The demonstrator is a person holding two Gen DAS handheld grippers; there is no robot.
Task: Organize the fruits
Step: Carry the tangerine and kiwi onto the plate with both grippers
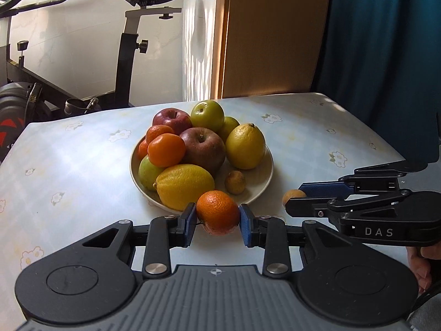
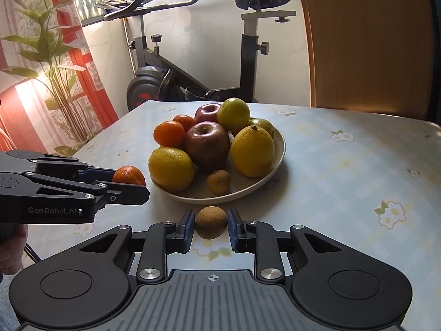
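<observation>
A: How are the fruits held?

B: A mandarin is pinched between the pads of the left tongs, just in front of the plate. A small brownish fruit is pinched in the right tongs, also just short of the plate's near rim.

A: What is called for in placing them?

B: Probably both are meant for the plate, where apples, lemons and mandarins are already heaped. The bare patch beside the little fruit at the front seems best suited. Each piece should be lowered until it is supported before the grip is eased, since round fruit is likely to roll across the tabletop.

A: Any hazard?

B: The heap could be nudged; a gentle approach from the front is advised.
</observation>
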